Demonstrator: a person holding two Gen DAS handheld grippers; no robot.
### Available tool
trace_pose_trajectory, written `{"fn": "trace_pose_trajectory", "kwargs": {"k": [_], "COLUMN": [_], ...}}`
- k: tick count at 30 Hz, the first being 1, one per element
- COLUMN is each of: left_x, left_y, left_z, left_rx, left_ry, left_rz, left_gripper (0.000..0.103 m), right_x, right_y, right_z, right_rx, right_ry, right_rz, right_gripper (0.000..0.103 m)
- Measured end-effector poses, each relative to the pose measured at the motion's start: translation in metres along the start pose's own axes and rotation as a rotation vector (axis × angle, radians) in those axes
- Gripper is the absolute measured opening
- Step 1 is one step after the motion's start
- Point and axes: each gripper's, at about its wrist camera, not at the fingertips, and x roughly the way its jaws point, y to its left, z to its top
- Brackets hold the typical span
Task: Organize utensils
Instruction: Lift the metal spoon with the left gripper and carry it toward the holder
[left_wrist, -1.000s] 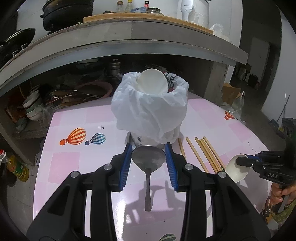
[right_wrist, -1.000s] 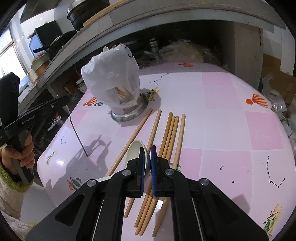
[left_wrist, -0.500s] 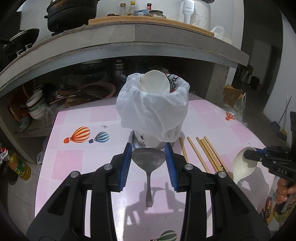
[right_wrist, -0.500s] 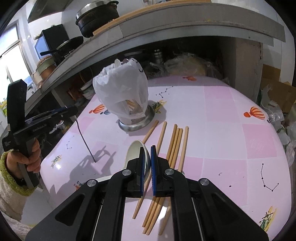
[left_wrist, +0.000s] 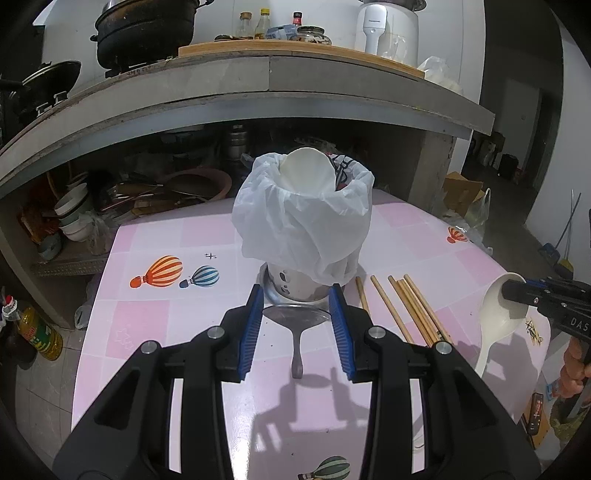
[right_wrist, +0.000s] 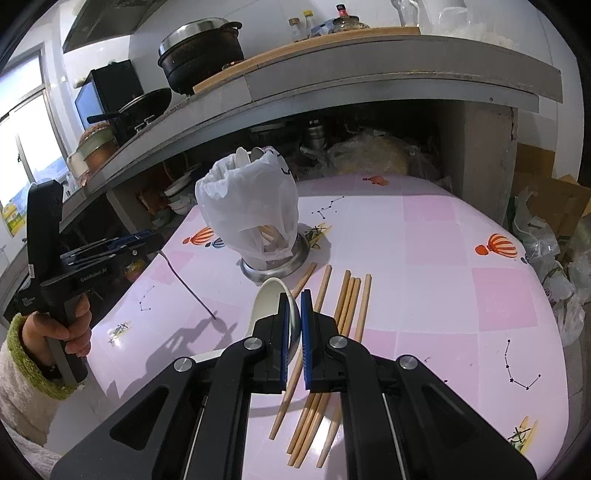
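Note:
My left gripper (left_wrist: 296, 306) is shut on a metal spoon (left_wrist: 297, 322), gripped by its bowl, handle hanging down above the table; it also shows in the right wrist view (right_wrist: 186, 285). My right gripper (right_wrist: 293, 306) is shut on a white ladle (right_wrist: 271, 301), held off the table; it also shows in the left wrist view (left_wrist: 499, 317). A metal utensil holder covered with a white plastic bag (left_wrist: 304, 229) stands mid-table with a white spoon in it, just beyond my left gripper. Several wooden chopsticks (right_wrist: 341, 314) lie on the table right of the holder.
The table (right_wrist: 443, 258) has a pink checked cloth with balloon prints. A concrete counter (left_wrist: 258, 92) overhangs the far side, with pots, bottles and a white appliance on top and bowls and pans stored beneath. An oil bottle (left_wrist: 38, 332) stands on the floor at left.
Both grippers have risen with their utensils. The ladle came up off the chopsticks. The metal spoon tilted so its bowl shows nearly edge-on.

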Motion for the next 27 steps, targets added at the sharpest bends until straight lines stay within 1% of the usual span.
{"fn": "trace_pose_trajectory", "kwargs": {"k": [9,27], "left_x": [-0.011,-0.053], "left_y": [0.001,-0.006], "left_z": [0.003,0.027], "left_rx": [0.001,0.025], "left_ry": [-0.023,-0.116], "left_rz": [-0.001,-0.012], "left_gripper": [0.035,0.035], "right_x": [-0.006,-0.018], "right_y": [0.003,0.009], "right_z": [0.002,0.01], "right_rx": [-0.004,-0.019], "right_ry": [-0.013,-0.043], "right_rz": [0.004,0.003], "right_gripper": [0.006,0.006]}}
